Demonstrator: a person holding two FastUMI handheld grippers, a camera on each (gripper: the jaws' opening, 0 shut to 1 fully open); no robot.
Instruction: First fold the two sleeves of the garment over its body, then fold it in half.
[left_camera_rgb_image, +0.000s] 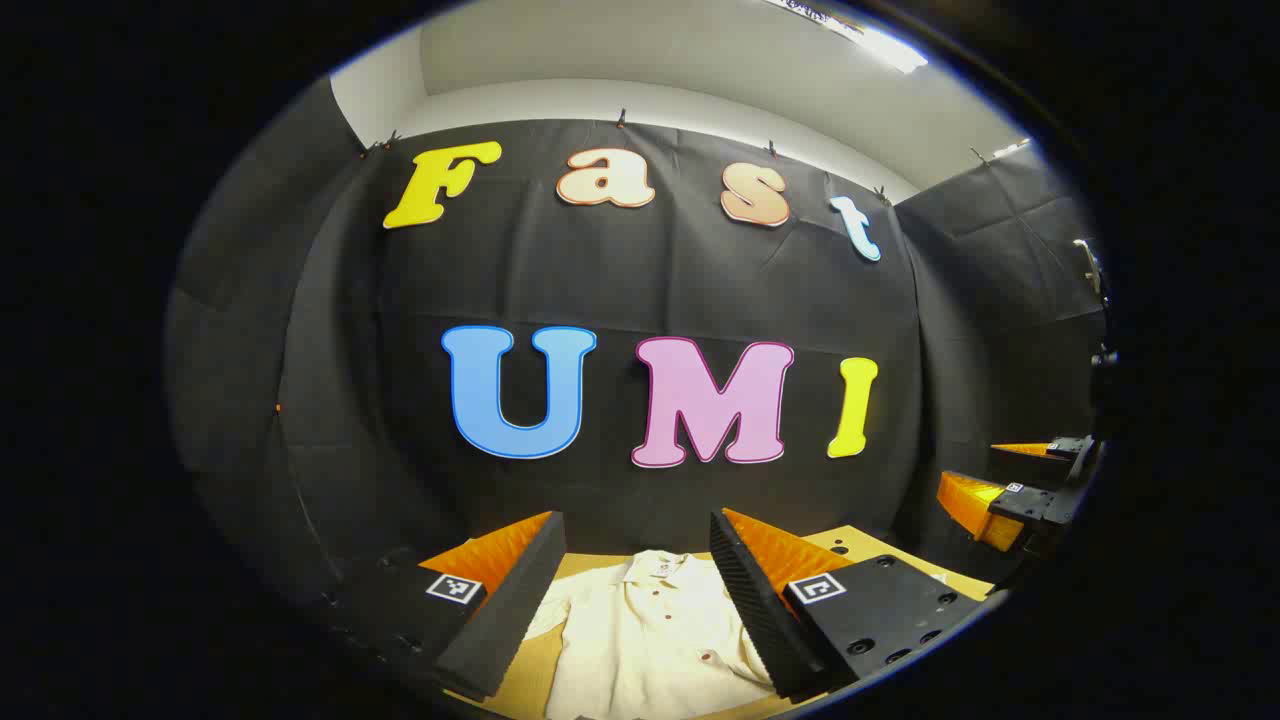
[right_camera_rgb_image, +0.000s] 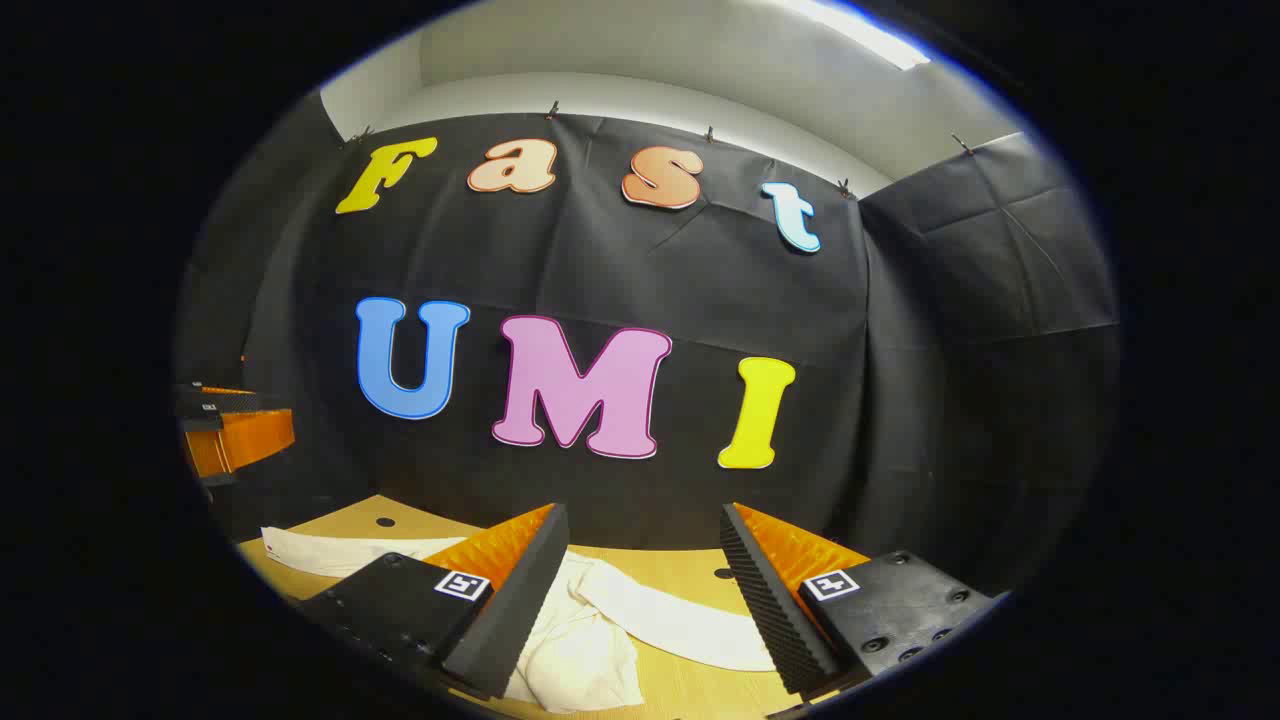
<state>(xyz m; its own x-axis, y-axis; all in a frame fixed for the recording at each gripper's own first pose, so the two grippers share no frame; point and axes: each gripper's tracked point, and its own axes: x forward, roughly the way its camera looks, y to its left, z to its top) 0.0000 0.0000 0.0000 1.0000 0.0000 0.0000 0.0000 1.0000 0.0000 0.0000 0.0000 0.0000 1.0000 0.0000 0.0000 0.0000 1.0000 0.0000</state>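
Left gripper (left_camera_rgb_image: 637, 560) hangs above the worktop (left_camera_rgb_image: 860, 545) w/ jaws spread wide, gripping nothing; the cream garment (left_camera_rgb_image: 650, 640) lies flat on the wood right below, its buttoned front framed between the two fingers. Right gripper (right_camera_rgb_image: 640, 560) also wide open and empty, over the worktop's other side. There a sleeve (right_camera_rgb_image: 670, 620) trails out between its jaws, bunched cloth just beside its left finger.

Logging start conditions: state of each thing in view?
left gripper: open, above the shirt, holding nothing
right gripper: open, holding nothing
shirt: flat on the table, buttoned front up, not yet folded
sleeve: spread out to the side, unfolded
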